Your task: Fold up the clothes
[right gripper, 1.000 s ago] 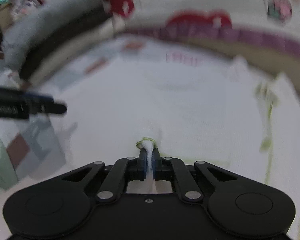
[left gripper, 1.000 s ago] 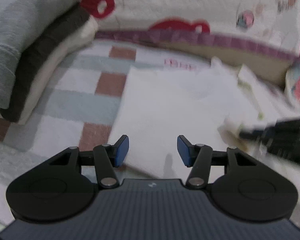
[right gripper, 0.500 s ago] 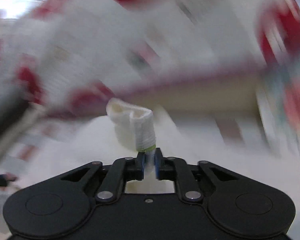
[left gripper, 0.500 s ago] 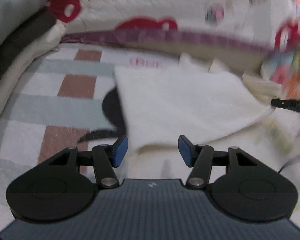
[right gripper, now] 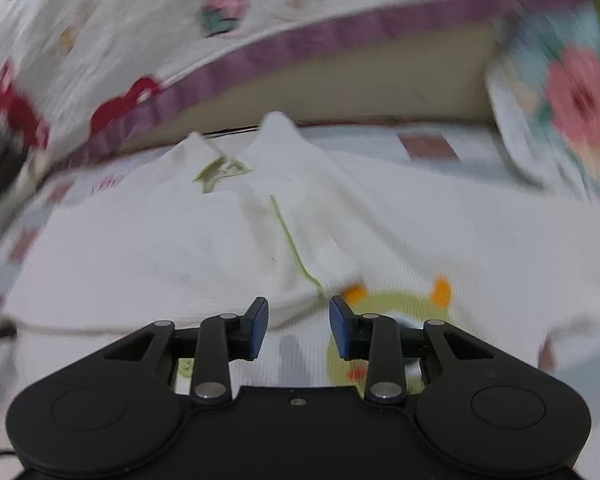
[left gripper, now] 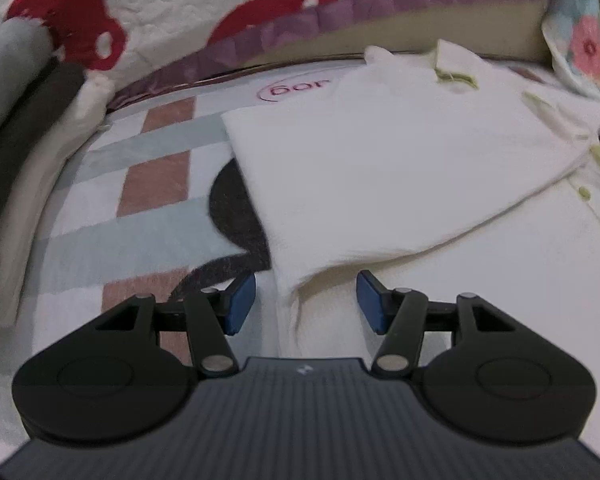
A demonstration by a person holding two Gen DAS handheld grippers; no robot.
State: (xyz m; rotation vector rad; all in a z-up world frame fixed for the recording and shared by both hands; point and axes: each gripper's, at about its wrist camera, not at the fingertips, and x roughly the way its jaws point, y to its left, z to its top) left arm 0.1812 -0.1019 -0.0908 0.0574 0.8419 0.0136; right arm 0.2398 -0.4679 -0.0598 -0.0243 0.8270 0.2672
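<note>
the white knit shirt with green trim lies spread on the checked pink, grey and white rug, its collar toward the far edge by the quilted bedspread with red shapes. the left gripper hangs over the folded flap's near corner, jaws spread, empty. the right gripper hovers over the shirt's green printed front, jaws apart, empty. a stack of folded grey, dark and cream clothes sits at the rug's left edge.

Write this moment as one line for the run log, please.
stage: one side folded over | left gripper: open, at fold corner | right gripper: open, holds nothing | white shirt: lies on patterned mat
</note>
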